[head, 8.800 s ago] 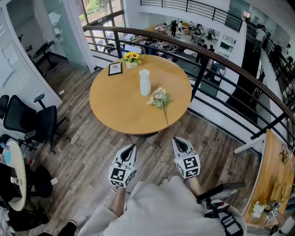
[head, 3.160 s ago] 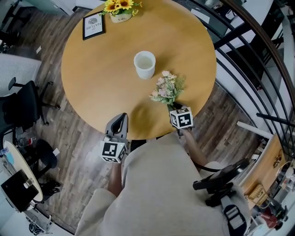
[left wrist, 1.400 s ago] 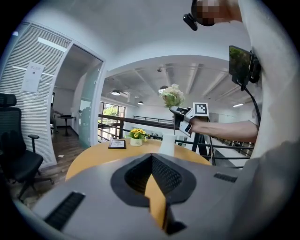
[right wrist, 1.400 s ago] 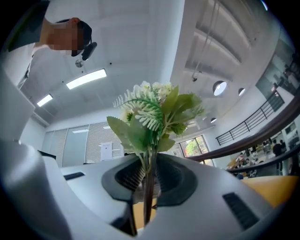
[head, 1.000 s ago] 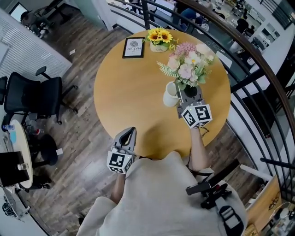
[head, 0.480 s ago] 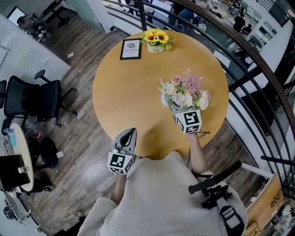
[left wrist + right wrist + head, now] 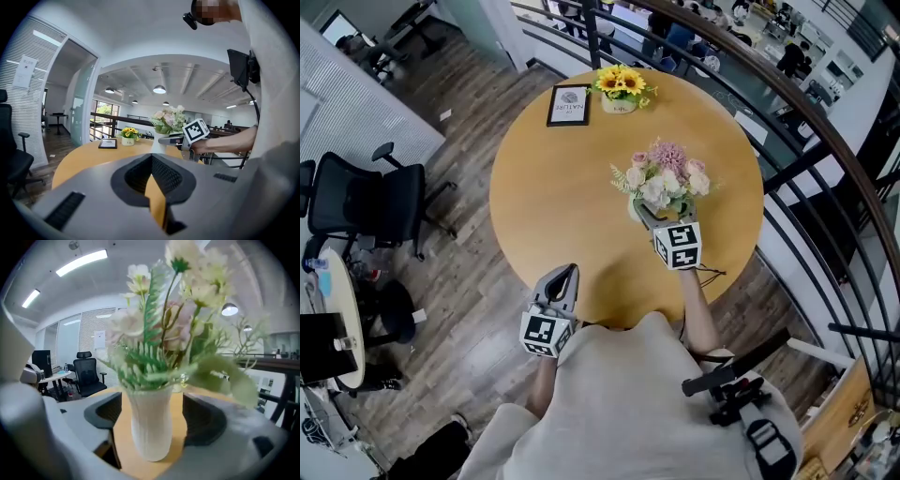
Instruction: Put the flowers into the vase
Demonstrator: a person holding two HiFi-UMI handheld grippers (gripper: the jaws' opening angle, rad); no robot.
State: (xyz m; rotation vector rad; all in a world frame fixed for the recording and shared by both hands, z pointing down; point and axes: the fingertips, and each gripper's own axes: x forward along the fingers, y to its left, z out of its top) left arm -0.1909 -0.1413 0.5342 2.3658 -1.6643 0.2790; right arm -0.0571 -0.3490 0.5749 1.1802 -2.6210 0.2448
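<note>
The bunch of pink and white flowers (image 7: 661, 183) stands upright in the white ribbed vase (image 7: 150, 427) on the round wooden table (image 7: 544, 206). My right gripper (image 7: 645, 214) is low beside the vase, its jaws opening. They stand wide on either side of the vase body without touching it, and the stems are free of them. From above, the blooms hide most of the vase (image 7: 635, 208). My left gripper (image 7: 565, 273) hangs shut at the table's near edge, holding nothing. The left gripper view shows the flowers (image 7: 169, 119) and the right gripper from the side.
A small pot of sunflowers (image 7: 621, 86) and a framed picture (image 7: 569, 104) sit at the table's far edge. A dark railing (image 7: 797, 159) curves past the table's right side. A black office chair (image 7: 366, 202) stands on the wood floor to the left.
The right gripper came down with the flowers, the stems slid into the vase, and its jaws opened off them. The left gripper stayed put.
</note>
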